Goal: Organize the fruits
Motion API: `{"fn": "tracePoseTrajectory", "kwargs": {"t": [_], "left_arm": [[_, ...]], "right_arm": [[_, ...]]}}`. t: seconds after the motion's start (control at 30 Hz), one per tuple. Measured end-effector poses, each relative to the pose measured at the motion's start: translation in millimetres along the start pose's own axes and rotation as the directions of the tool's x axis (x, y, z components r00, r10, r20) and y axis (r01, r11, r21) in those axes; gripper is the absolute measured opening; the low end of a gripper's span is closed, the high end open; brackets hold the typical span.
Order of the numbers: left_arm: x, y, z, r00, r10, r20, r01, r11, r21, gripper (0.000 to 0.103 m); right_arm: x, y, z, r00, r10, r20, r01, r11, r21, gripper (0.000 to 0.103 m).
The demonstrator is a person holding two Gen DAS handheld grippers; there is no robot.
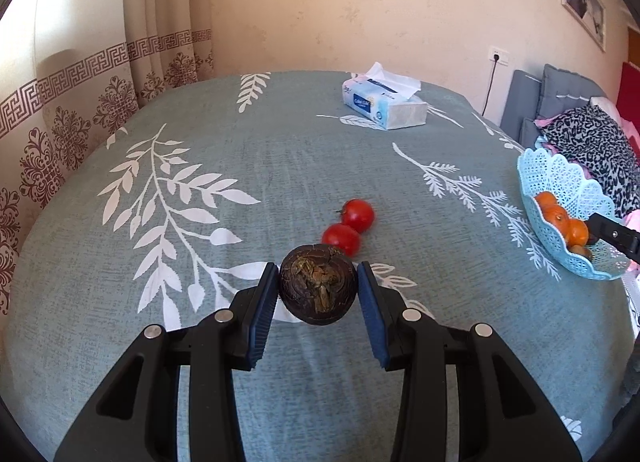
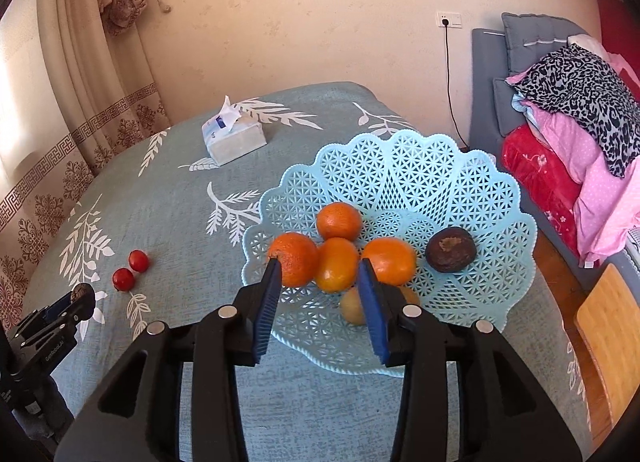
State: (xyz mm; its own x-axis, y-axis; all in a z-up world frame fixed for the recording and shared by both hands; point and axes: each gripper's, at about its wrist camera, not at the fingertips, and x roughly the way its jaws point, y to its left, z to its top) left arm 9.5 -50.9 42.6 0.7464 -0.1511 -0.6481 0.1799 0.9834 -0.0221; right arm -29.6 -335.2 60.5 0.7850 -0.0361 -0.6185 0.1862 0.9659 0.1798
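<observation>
surface: teal leaf-print tablecloth on a round table, curtain to the left, tissue box at the far side.
left wrist view, left gripper: jaws part open, dark brown fruit sits between the blue pads. left pad touches it; a thin gap seems to show at the right pad, so i can't tell if it's truly clamped.
left wrist view, loose fruit: two tomatoes on the cloth just beyond the dark fruit, touching each other.
left wrist view, basket: blue lattice basket at the right table edge, oranges inside, right gripper tip poking over its near rim.
step tip: my read is the dark fruit goes to the basket next. confirm both pads bear on it before lifting, carry it level, clear the scalloped rim, release low over a bare patch.
right wrist view, right gripper: jaws part open, nothing held; it hangs over the basket's near side with the oranges seen between the fingers.
right wrist view, basket contents: basket rim wide and shallow. four oranges clustered left of centre, another dark brown fruit apart on the right, a yellow-green fruit half hidden behind the right finger.
right wrist view, free room: far half of the basket looks bare, best drop zone.
right wrist view, still out: tomatoes on the cloth at left, left gripper near them with the dark fruit.
</observation>
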Motion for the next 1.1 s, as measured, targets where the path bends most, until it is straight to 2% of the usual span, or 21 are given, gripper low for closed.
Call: {"fn": "tracePoseTrajectory", "kwargs": {"t": [0.23, 0.4, 0.5, 0.7, 0.97, 1.03, 1.07, 1.1], "left_arm": [[-12, -44, 12, 0.997, -0.076, 0.028, 0.073, 0.994, 0.083, 0.041], [-17, -82, 20, 0.987, -0.160, 0.020, 0.156, 0.977, 0.144, 0.041], [-18, -106, 23, 0.975, -0.221, 0.000, 0.218, 0.960, 0.175, 0.041], [-20, -153, 29, 0.941, -0.335, -0.044, 0.336, 0.914, 0.229, 0.041], [-21, -201, 36, 0.910, -0.413, -0.037, 0.404, 0.865, 0.297, 0.041], [-20, -208, 37, 0.909, -0.415, -0.044, 0.407, 0.860, 0.307, 0.041], [-20, -207, 38, 0.906, -0.420, -0.048, 0.414, 0.859, 0.301, 0.042], [-19, -204, 38, 0.906, -0.420, -0.052, 0.416, 0.862, 0.289, 0.050]], "right_arm": [[-11, -28, 5, 0.998, -0.049, 0.046, 0.046, 0.997, 0.060, 0.041], [-20, -51, 10, 0.993, -0.093, 0.077, 0.084, 0.990, 0.115, 0.041], [-25, -61, 11, 0.991, -0.106, 0.085, 0.094, 0.986, 0.137, 0.041], [-29, -70, 12, 0.990, -0.106, 0.094, 0.091, 0.983, 0.158, 0.041], [-37, -76, 15, 0.987, -0.109, 0.116, 0.088, 0.981, 0.172, 0.041], [-38, -78, 15, 0.987, -0.110, 0.118, 0.088, 0.981, 0.176, 0.041], [-39, -78, 16, 0.987, -0.107, 0.119, 0.085, 0.980, 0.178, 0.041], [-40, -79, 16, 0.987, -0.107, 0.121, 0.084, 0.980, 0.180, 0.041]]}}
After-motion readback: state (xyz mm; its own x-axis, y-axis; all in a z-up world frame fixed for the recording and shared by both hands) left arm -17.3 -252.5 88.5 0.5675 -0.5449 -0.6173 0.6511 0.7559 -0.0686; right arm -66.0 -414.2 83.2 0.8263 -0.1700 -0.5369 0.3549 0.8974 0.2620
